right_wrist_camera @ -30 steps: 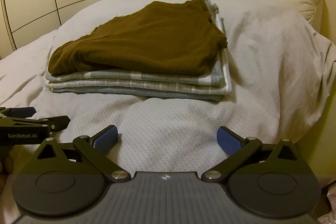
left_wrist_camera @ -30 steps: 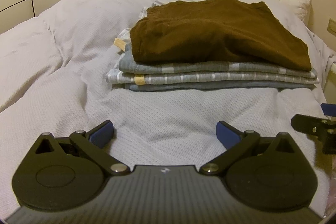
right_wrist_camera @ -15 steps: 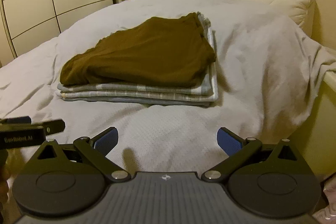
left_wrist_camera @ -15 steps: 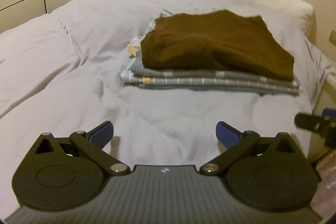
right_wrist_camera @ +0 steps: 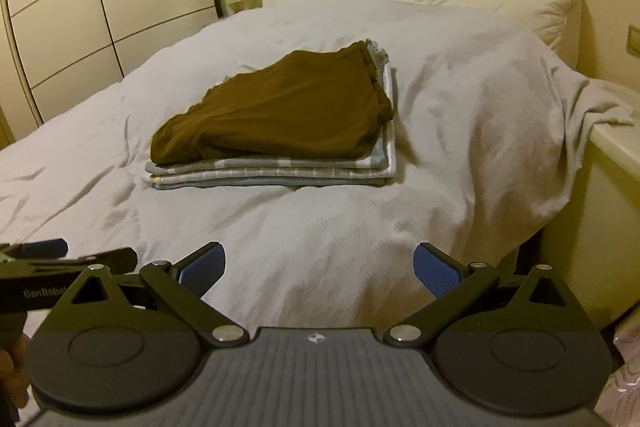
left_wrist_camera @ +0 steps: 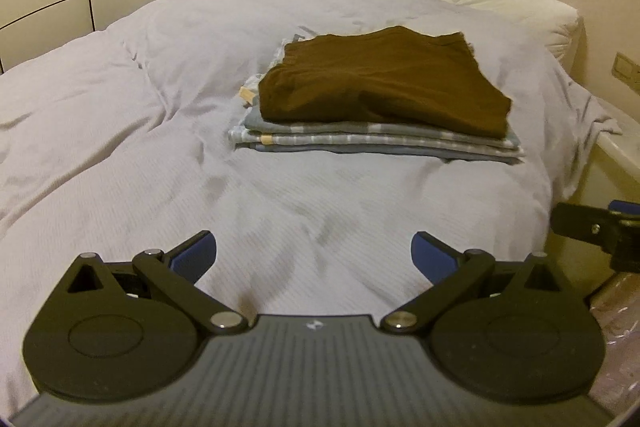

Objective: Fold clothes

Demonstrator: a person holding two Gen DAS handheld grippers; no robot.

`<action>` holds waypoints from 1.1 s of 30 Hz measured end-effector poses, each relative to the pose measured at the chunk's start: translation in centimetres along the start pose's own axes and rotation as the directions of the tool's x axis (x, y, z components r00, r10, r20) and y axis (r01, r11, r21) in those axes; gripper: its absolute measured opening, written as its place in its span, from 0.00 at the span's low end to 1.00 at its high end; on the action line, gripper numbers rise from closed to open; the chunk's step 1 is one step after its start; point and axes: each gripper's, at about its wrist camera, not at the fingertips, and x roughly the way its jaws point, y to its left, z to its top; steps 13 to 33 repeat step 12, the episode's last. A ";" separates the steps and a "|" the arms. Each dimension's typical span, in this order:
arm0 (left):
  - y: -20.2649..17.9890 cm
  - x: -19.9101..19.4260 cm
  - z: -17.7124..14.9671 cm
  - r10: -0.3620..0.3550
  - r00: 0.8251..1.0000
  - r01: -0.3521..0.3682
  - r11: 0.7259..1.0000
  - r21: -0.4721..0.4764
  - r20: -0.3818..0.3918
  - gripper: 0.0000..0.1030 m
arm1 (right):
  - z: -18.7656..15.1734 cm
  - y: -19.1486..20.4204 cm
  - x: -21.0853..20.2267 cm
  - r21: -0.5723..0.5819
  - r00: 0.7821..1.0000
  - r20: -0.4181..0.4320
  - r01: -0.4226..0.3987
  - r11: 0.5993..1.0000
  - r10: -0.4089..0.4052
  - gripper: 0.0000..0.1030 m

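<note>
Both tools, left tool (left_wrist_camera: pixel 314 255) and right tool (right_wrist_camera: pixel 319 263), spread empty, we've backed off from the folded stack (left_wrist_camera: pixel 380 99) on the bed (left_wrist_camera: pixel 120 131); leave it undisturbed.

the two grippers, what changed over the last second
Both grippers, left and right, pulled back from the clothes stack, which now looks smaller and farther off, with more duvet in front. Both stayed open and empty; the stack lies as before, brown garment on top.
</note>
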 end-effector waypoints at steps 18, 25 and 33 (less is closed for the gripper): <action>-0.7 -2.4 -0.1 -0.011 0.999 0.012 1.000 -0.009 0.048 0.99 | -0.8 0.0 -2.7 -0.009 1.000 0.004 0.011 1.000 -0.011 1.00; -0.7 -2.4 -0.1 -0.011 0.999 0.012 1.000 -0.009 0.048 0.99 | -0.8 0.0 -2.7 -0.009 1.000 0.004 0.011 1.000 -0.011 1.00; -0.7 -2.4 -0.1 -0.011 0.999 0.012 1.000 -0.009 0.048 0.99 | -0.8 0.0 -2.7 -0.009 1.000 0.004 0.011 1.000 -0.011 1.00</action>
